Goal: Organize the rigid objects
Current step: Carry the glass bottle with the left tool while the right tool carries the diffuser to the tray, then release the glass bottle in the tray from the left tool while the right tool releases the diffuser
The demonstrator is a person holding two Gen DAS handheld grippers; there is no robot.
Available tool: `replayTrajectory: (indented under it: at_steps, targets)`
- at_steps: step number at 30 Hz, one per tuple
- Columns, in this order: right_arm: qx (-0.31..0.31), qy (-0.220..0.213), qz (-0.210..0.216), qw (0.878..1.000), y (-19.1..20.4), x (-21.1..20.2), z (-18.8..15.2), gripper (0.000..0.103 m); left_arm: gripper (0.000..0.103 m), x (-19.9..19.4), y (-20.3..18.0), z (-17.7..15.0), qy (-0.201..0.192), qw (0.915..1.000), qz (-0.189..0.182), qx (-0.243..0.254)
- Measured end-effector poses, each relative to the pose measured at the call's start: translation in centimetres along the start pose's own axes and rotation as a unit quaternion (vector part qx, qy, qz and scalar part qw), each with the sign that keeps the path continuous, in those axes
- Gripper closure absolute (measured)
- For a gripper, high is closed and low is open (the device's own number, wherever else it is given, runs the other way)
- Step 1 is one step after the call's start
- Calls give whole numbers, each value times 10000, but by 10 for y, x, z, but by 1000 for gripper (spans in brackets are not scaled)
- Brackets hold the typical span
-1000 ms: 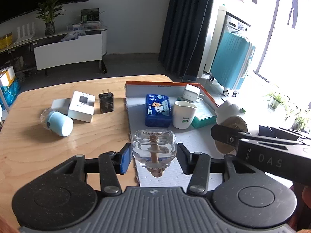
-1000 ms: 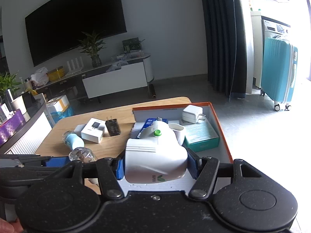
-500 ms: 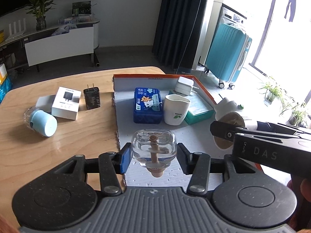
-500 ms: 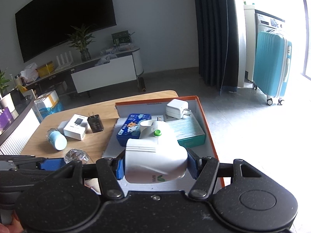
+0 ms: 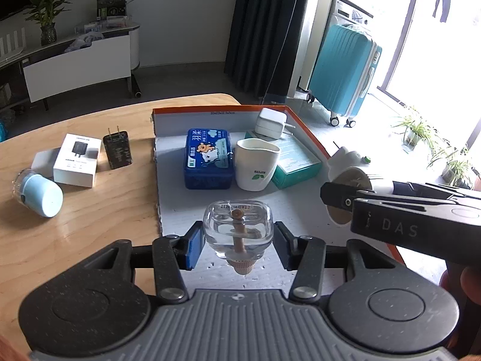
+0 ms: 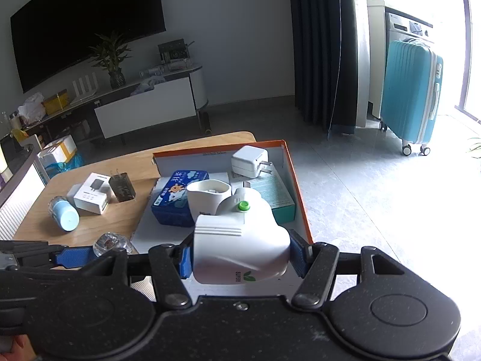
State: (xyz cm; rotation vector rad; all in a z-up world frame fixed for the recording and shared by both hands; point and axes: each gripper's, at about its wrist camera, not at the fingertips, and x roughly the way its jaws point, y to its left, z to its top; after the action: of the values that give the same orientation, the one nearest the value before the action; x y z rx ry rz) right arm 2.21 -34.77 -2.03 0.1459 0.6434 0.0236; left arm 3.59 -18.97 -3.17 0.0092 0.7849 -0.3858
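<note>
My left gripper (image 5: 237, 237) is shut on a clear glass bottle (image 5: 238, 228) with a cork stopper, held over the near part of the orange-rimmed box (image 5: 210, 110). My right gripper (image 6: 242, 255) is shut on a white appliance lid (image 6: 240, 240) with a green button, above the box's right side; it also shows in the left wrist view as the lid (image 5: 348, 177). Inside the box sit a blue tin (image 5: 209, 158), a white cup (image 5: 255, 164), a teal carton (image 5: 296, 162) and a white charger (image 5: 270, 122).
On the wooden table (image 5: 90, 210) left of the box lie a pale blue cylinder (image 5: 42, 192), a white charger carton (image 5: 77, 159) and a black plug adapter (image 5: 117, 149). A teal suitcase (image 5: 342, 69) stands on the floor beyond.
Both grippers have moved forward and slightly down toward the box with their loads; the box and its contents look nearer and larger. Neither grip has changed.
</note>
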Motion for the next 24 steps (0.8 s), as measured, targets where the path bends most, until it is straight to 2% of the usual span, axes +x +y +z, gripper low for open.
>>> replayTrajectory:
  at_steps: [7, 9, 15, 21, 22, 24]
  targets:
    - [19, 71, -46, 10000, -4, 12, 3, 30, 53, 7, -1, 1, 60, 10000, -12, 22]
    - [37, -9, -63, 10000, -4, 13, 5, 26, 53, 10, -1, 1, 89, 10000, -20, 21]
    - [144, -193, -121, 9996, -8, 9, 8, 26, 53, 15, -3, 2, 161, 9998, -89, 11]
    - [293, -405, -238, 9985, -12, 1, 11, 25, 53, 18, -11, 4, 198, 9987, -465, -20]
    - [311, -445, -247, 9982, -12, -1, 12, 24, 52, 17, -13, 4, 170, 9985, -528, 13]
    - [312, -502, -299, 9978, -12, -4, 13, 22, 37, 15, -14, 4, 120, 9979, -643, 29]
